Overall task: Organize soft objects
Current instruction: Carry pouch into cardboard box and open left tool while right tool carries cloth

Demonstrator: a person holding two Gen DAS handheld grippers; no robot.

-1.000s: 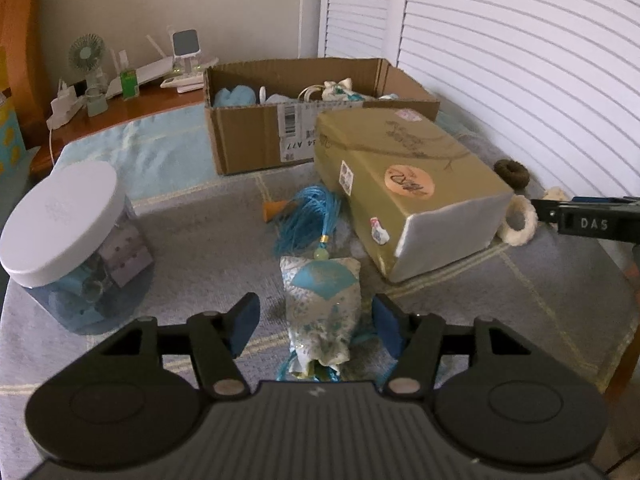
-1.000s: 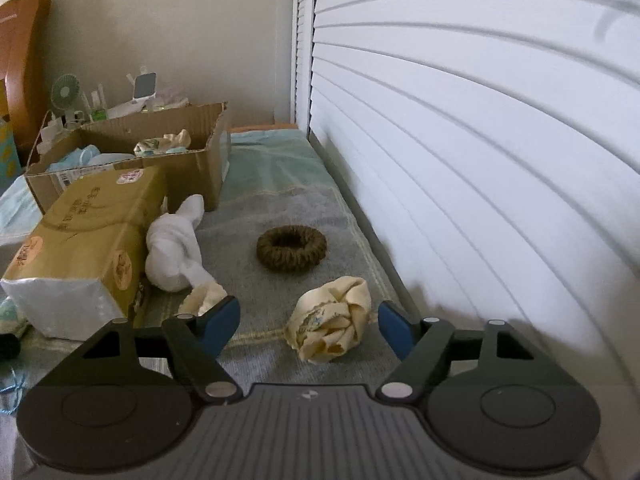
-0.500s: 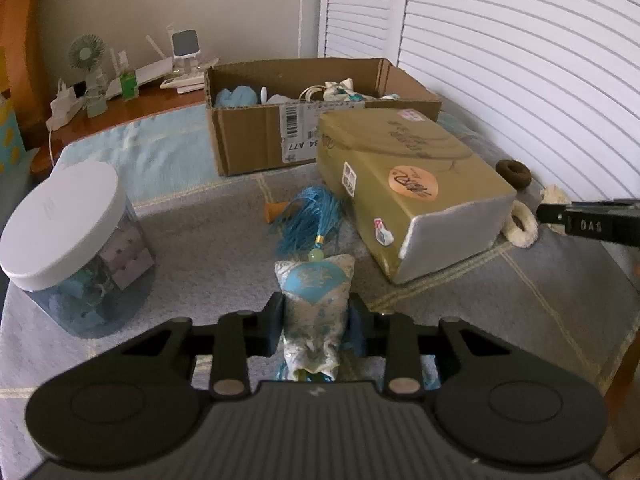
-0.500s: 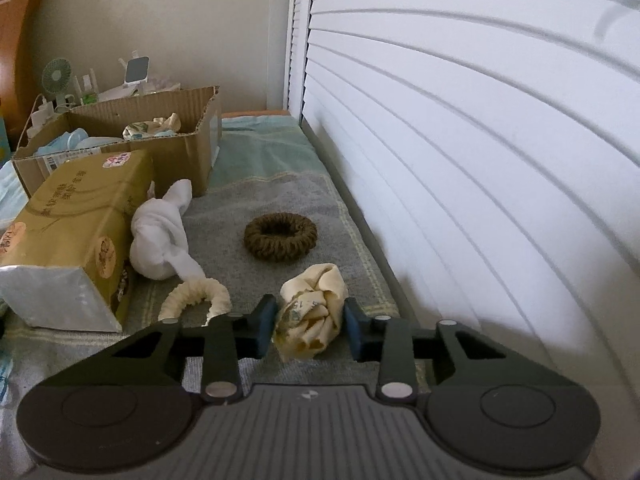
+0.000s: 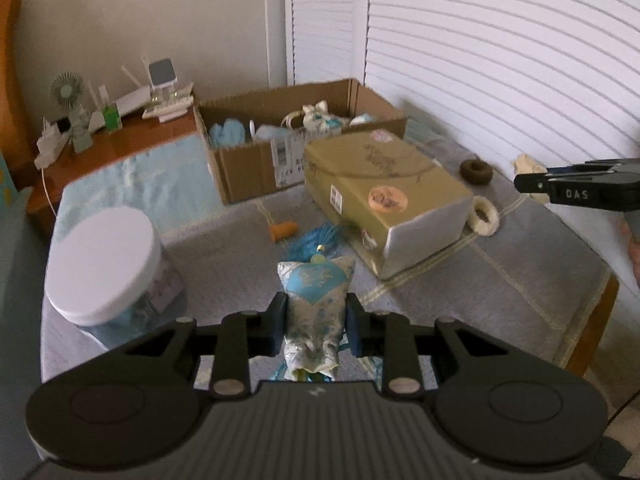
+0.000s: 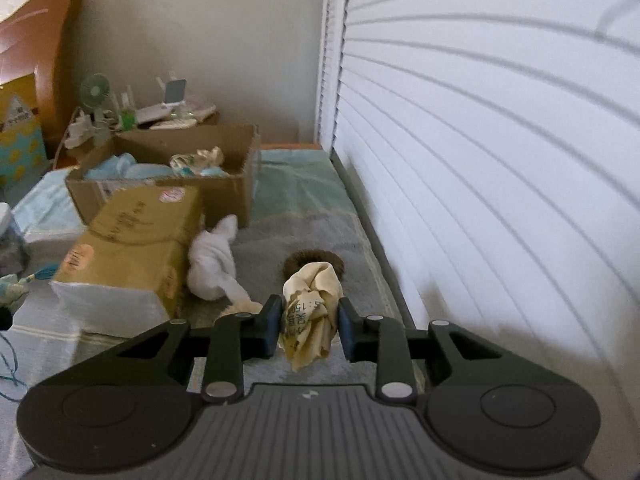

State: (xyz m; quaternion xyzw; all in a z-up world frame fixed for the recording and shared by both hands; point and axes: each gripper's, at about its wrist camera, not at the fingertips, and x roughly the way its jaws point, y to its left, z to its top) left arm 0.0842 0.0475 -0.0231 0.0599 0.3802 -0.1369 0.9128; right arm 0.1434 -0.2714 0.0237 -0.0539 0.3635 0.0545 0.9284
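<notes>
Two handheld grippers each clamp a soft item above a grey blanket-covered table [image 5: 520, 280] beside white louvred shutters [image 5: 500, 60]. The left gripper [image 5: 314, 326] has just been closing and its pads now press both sides of a silver-and-blue brocade sachet [image 5: 314, 304], whose blue tassel [image 5: 320, 238] trails away on the far side. The right gripper [image 6: 309, 326], seen in the left wrist view as a black tip at the right edge, is clamped on a crumpled cream cloth [image 6: 310, 312] printed with dark characters. Beyond the cloth lies a brown scrunchie [image 6: 316, 260], partly hidden by it; to its left a knotted white cloth [image 6: 214, 268] sits against a gold-wrapped package [image 6: 132, 248]. A cream scrunchie [image 5: 486, 216] lies just to the right of that package in the left wrist view. At the far side an open cardboard box [image 5: 256, 168] already holds pale blue and cream soft items. A clear jar with a white lid [image 5: 104, 264] stands at near left, and a small orange cone [image 5: 284, 230] lies between the box and the sachet.
</notes>
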